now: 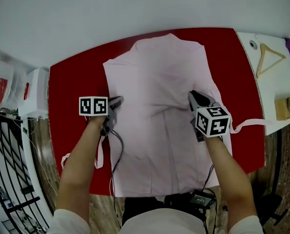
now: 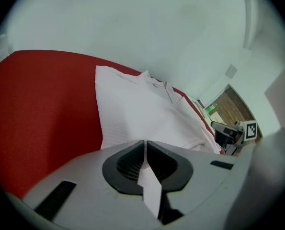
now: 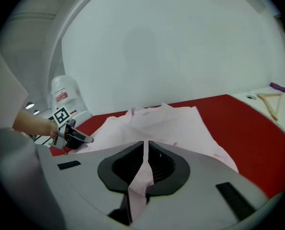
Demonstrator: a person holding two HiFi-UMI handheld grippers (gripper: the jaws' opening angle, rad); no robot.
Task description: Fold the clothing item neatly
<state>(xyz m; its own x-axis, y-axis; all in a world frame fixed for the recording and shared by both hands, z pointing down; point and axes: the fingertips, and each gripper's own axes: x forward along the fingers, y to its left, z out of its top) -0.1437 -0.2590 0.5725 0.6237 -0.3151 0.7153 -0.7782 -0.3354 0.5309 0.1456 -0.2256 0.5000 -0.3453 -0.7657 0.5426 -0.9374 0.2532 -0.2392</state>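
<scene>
Table [image 1: 71, 82]: red; the shirt [image 1: 159, 77] lay spread flat across its middle
Shirt: pink; long axis ran away from the person, collar far, hem near; no fold looked finished, so side and lengthwise folds remained
Left gripper [image 1: 118, 101]: clamped on the shirt's left edge
Right gripper [image 1: 193, 96]: clamped on its right edge

red table [image 1: 71, 91] | wooden hanger [image 1: 262, 60] on white counter [image 1: 271, 94] | white box [image 1: 37, 89] left

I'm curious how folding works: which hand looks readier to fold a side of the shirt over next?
Probably the right. Both grippers are shut on the shirt, but the right gripper sits over the cloth with creases running toward it; the left gripper pinches only the edge.
</scene>
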